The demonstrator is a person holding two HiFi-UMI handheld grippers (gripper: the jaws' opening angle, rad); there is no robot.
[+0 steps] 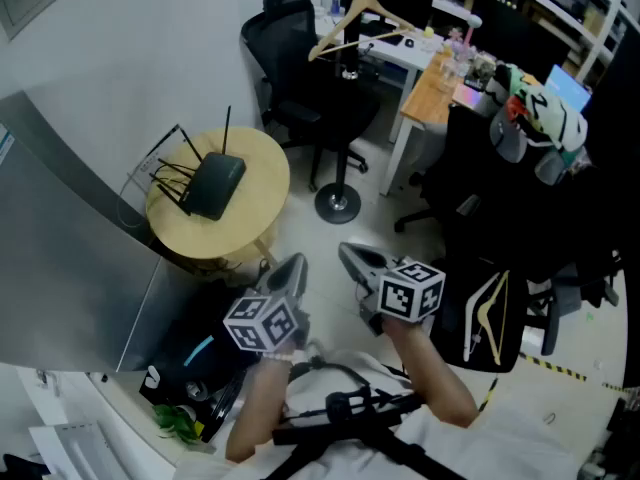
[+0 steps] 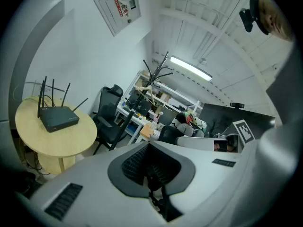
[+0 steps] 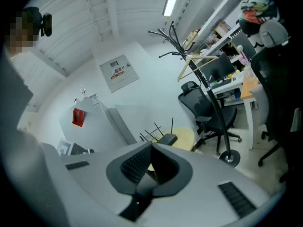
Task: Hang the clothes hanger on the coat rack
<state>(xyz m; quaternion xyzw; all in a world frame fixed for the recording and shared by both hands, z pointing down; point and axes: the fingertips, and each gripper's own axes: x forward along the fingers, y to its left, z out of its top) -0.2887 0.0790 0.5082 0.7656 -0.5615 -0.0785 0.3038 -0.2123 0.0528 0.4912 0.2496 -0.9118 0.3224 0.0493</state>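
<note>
Left gripper (image 1: 293,268) and right gripper (image 1: 352,255) sit closed and empty, well apart from the coat rack (image 1: 347,73). Clothes hanger (image 1: 352,20) hangs on it — a bump to the rack would probably dislodge it.

Coat rack (image 1: 341,173) top runs out of head view's upper edge. Hanger (image 1: 336,30) hook contact too small to tell in gripper views.

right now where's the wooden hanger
Top centre of the head view: the hanger hangs on the coat rack, above the black chair and left of the white desk.
</note>
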